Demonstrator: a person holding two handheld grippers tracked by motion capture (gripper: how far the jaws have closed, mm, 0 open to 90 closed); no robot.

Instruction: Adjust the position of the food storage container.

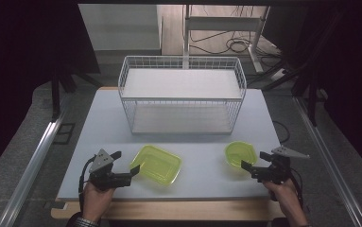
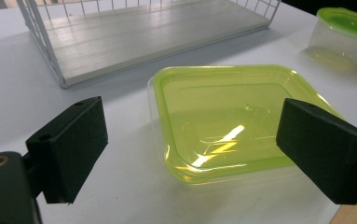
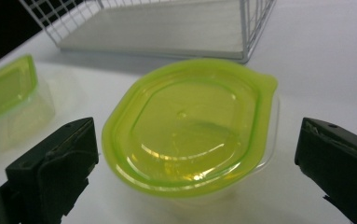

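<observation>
A rectangular clear container with a yellow-green lid (image 1: pixel 157 164) (image 2: pixel 227 119) lies on the white table, left of centre. My left gripper (image 1: pixel 128 166) (image 2: pixel 192 151) stands open just in front of it, jaws wide on either side of its near corner without touching. A smaller rounded container with a yellow-green lid (image 1: pixel 239 153) (image 3: pixel 190 126) sits to the right. My right gripper (image 1: pixel 254 163) (image 3: pixel 192 172) is open too, its jaws spread well apart just short of that container.
A white wire two-shelf rack (image 1: pixel 182 94) stands at the back middle of the table (image 1: pixel 207 177). The small container (image 2: pixel 341 32) appears far off in the left gripper view, the rectangular one (image 3: pixel 6 95) in the right gripper view. A wooden edge (image 1: pixel 188 208) runs along the front.
</observation>
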